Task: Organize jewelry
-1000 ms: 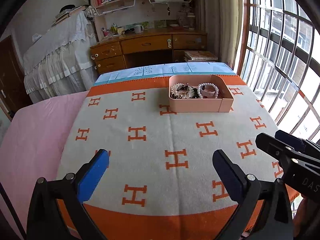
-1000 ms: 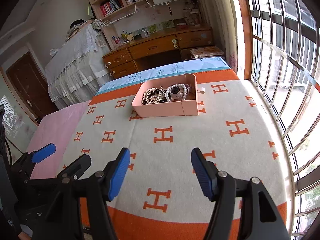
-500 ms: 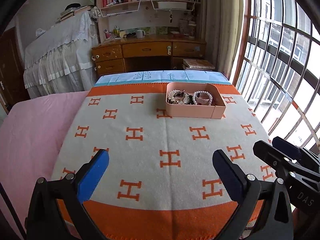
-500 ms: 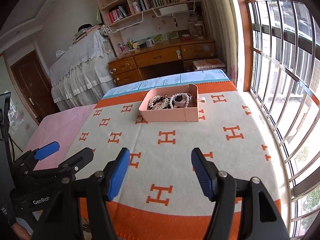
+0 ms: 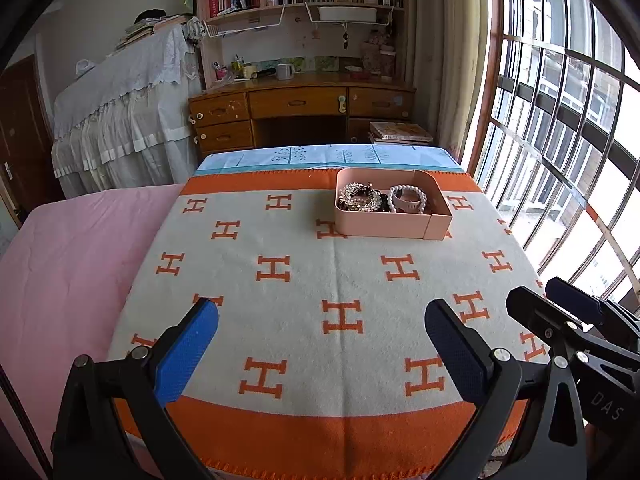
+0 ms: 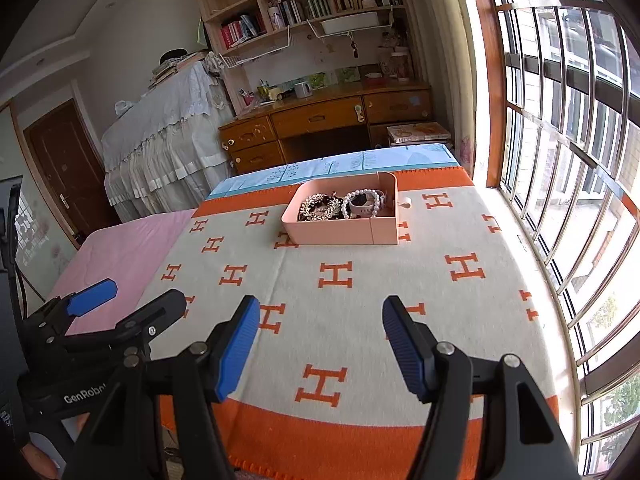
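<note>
On the blanket, toward 12 o'clock and a little right in both wrist views, sits a pink tray. All the jewelry in view lies inside it: a pearl bracelet looped around a pink band on the right, and a tangle of silver chains on the left, the two heaps touching. No piece shows on the blanket outside the tray.

Both claws hover low at 6 o'clock, well apart from the tray and holding nothing. The left gripper has its jaws spread wide; the right gripper likewise stands apart.

The tray's long axis runs from 9 to 3 o'clock, its long wall facing the grippers; a narrower section, set off by a seam, makes up its 3 o'clock end. The pearl ring lies nearly flat, its opening facing up.

This scene fits two stages: jewelry gathered into the tray and the job near done, or a mixed heap waiting to be sorted out of it. The pictures do not settle which. If a piece is to be lifted, the pearl ring seems the cleaner grip, one finger inside the loop and one outside, coming from above. The chains look snagged together and would likely drag neighbours along.
</note>
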